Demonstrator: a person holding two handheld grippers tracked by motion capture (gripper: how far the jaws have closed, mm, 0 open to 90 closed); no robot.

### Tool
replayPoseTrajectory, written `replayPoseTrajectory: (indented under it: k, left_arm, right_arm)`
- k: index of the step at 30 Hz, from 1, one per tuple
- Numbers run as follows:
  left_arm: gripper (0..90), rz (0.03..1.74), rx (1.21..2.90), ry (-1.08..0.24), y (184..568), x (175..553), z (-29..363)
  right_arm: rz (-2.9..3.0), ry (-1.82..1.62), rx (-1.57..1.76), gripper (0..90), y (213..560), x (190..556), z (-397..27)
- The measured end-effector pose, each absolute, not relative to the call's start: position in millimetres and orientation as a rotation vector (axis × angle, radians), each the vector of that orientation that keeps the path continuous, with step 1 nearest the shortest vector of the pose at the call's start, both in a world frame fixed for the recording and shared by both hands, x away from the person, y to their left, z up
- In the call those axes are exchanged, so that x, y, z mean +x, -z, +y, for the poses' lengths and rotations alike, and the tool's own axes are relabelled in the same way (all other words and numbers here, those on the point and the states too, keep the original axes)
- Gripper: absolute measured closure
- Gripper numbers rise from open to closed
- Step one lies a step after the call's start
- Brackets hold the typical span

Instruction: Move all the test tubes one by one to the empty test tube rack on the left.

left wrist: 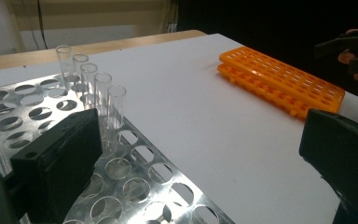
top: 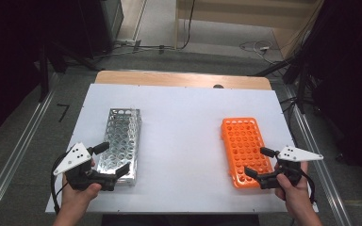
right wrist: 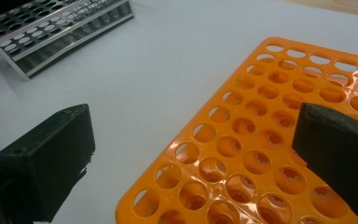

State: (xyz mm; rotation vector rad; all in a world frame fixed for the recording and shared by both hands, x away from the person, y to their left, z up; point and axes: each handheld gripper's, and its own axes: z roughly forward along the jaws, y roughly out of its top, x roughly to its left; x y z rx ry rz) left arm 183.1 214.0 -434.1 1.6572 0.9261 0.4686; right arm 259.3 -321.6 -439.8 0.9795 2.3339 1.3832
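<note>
A shiny metal tube rack (top: 121,141) lies on the left of the white table top (top: 184,117), and an orange plastic rack (top: 245,148) with bare holes lies on the right. My left gripper (top: 112,158) hovers open over the metal rack's near end, holding nothing. In the left gripper view, several clear glass tubes (left wrist: 98,93) stand in a row in the metal rack (left wrist: 135,177), just beyond the left gripper (left wrist: 198,161). My right gripper (top: 258,161) is open above the orange rack's near right corner. The right gripper view has the right gripper (right wrist: 191,158) spread wide over the orange rack (right wrist: 261,140).
A wooden table edge (top: 179,77) runs along the far side of the white top. Cables (top: 259,47) lie on the floor beyond. Metal rails (top: 14,160) flank the table. The other hand's gripper (left wrist: 349,46) shows past the orange rack (left wrist: 279,79). The metal rack (right wrist: 51,32) lies far off.
</note>
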Motion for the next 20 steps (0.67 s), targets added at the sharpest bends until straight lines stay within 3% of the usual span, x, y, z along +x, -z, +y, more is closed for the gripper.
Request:
replayPoseTrajectory:
  k: [20]
  left_arm:
    - [0.0, 0.942, 1.647, -0.472, 445.2, 179.5, 220.1]
  right_arm:
    - [2.310, -1.369, 1.009, 0.0, 445.3, 262.9, -333.1]
